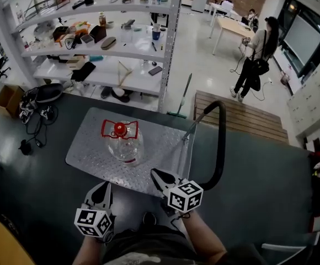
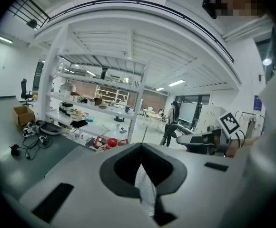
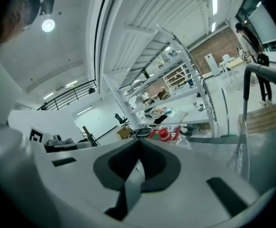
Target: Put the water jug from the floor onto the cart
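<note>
Water jug [image 1: 124,143] upright mid-deck on cart [image 1: 88,158], red cap on top. Left gripper [image 1: 101,189] and right gripper [image 1: 159,176] at near edge, clear of jug. Shelving [image 1: 94,43] far behind.

Looking along the left gripper [image 2: 140,172], its own grey body hides most of the water jug [image 2: 110,142] — only the red cap and handle peek over it. The right gripper [image 3: 137,167] covers the jug's lower half the same way. Seen from above, the person's forearms [image 1: 207,242] run off the near edge, and a yellow rounded thing [image 1: 0,242] at the near left corner is cut off too. The clutter on the far shelves [image 1: 94,37] is too small to tell — and whatever lies beneath the cart [image 1: 88,153] is hidden by its deck.
</note>
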A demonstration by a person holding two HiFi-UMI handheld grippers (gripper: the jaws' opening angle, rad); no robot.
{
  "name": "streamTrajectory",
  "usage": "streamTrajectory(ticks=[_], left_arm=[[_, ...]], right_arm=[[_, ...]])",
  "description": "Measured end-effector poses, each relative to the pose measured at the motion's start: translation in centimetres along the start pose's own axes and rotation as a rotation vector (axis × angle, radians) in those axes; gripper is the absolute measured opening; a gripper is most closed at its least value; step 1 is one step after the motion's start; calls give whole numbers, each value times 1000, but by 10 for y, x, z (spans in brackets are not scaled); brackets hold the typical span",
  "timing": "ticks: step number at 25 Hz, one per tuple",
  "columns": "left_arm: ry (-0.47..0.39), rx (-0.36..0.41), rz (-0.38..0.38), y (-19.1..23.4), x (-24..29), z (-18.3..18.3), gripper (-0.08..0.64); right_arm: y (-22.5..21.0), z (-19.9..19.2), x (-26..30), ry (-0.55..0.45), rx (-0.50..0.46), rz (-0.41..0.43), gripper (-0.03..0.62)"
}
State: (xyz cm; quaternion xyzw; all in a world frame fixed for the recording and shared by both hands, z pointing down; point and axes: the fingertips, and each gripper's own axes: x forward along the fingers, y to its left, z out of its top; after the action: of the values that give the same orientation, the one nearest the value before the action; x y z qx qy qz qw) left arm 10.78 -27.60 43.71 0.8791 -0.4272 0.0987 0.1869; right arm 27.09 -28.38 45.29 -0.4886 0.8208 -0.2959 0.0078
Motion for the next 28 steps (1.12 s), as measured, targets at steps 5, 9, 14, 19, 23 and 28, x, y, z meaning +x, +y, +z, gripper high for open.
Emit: streamTrajectory(ticks=[5, 9, 14, 19, 23, 28], left_arm=[[-23, -2, 14, -9, -34, -8, 8], [-66, -36, 44, -5, -81, -19, 8], [-100, -50, 79, -2, -150, -41, 8], [-124, -63, 94, -13, -223, -65, 8], [-125, -64, 75, -31, -268, -85, 8], [-129, -54, 17, -59, -304, -99, 8]], right_arm=[[27, -17, -16, -14, -23, 24, -8], [62, -34, -25, -14, -64, 41, -8], [121, -61, -42, -32, -129, 79, -8], [171, -95, -70, -43, -159, 63, -8], [206, -119, -100, -59, -172, 50, -9], [232, -132, -151, -89, -195, 0, -9]])
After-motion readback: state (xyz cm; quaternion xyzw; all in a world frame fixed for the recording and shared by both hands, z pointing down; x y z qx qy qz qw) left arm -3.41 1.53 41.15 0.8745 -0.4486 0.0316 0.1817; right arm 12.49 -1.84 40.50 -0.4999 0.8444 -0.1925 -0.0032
